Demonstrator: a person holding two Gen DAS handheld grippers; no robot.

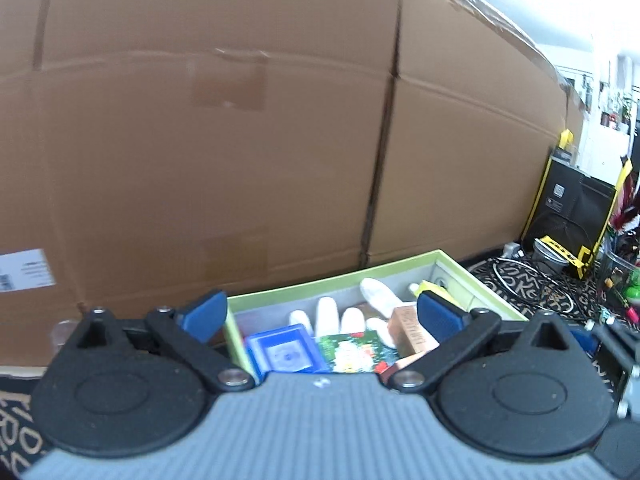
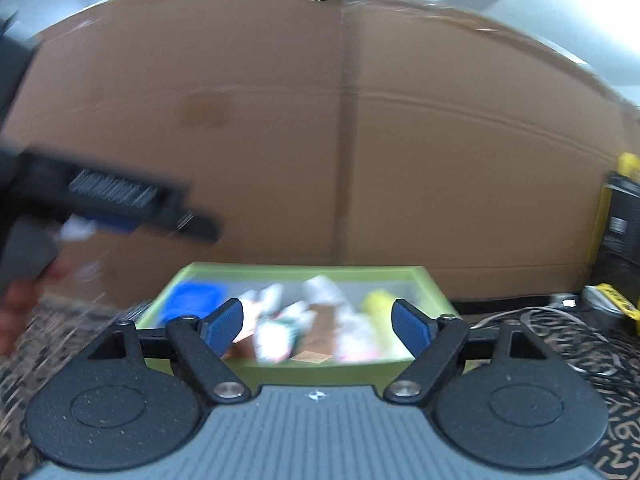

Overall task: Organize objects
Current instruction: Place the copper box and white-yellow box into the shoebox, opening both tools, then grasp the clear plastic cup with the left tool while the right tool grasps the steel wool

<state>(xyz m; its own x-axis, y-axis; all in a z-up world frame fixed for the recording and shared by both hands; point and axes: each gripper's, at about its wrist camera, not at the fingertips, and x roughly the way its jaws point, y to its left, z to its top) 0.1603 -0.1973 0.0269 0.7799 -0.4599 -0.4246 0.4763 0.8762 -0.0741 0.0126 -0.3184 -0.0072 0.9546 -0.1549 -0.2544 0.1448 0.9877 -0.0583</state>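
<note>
A light green open box [image 1: 344, 276] sits on the patterned mat in front of a big cardboard box. It holds a blue case [image 1: 282, 350], a white glove [image 1: 344, 318], a green picture card [image 1: 354, 350], a brown carton [image 1: 412, 330] and a yellow item [image 1: 430, 288]. My left gripper [image 1: 320, 314] is open and empty just above the box's near side. In the right wrist view, blurred, the same green box [image 2: 200, 270] lies ahead. My right gripper [image 2: 320, 326] is open and empty before it. The left gripper [image 2: 120, 204] shows at the left, up above the mat.
A large cardboard box [image 1: 240, 140] fills the back in both views. A black and yellow bag [image 1: 576, 208], a white cable loop [image 1: 528, 280], a clear container [image 1: 620, 268] and small clutter lie at the right on the patterned mat [image 1: 492, 270].
</note>
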